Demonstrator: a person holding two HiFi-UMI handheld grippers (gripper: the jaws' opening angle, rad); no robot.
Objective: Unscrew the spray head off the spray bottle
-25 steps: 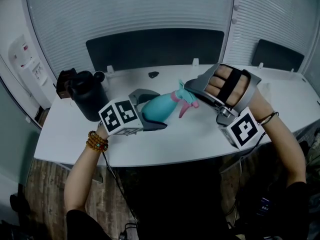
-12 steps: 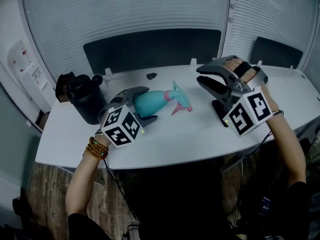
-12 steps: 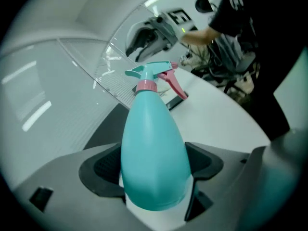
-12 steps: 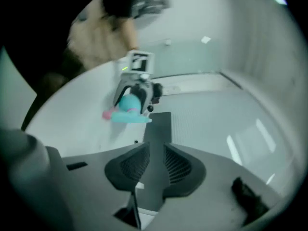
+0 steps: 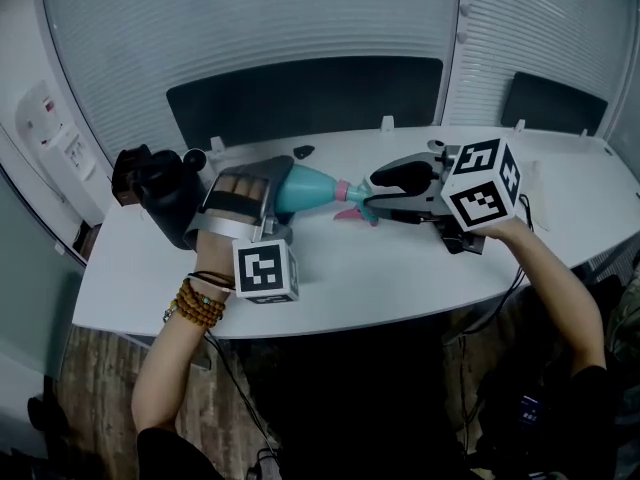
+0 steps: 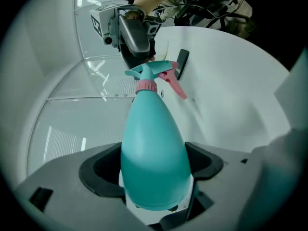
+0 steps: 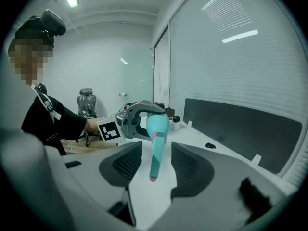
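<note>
My left gripper is shut on the wide base of the teal spray bottle, holding it about level above the white table with its neck pointing right. In the left gripper view the bottle fills the space between the jaws. The teal and pink spray head lies between the jaws of my right gripper. Those jaws have just been opening. In the right gripper view the spray head has a gap on each side of it inside the right gripper.
A black jug stands at the table's left end, close behind my left hand. A small black object lies near the far edge of the white table. Two dark chair backs line the far side.
My left hand has rolled over and lifted the bottle, which now points right. My right gripper has swung back left from the table's right side, and its jaws now stand around the spray head.
</note>
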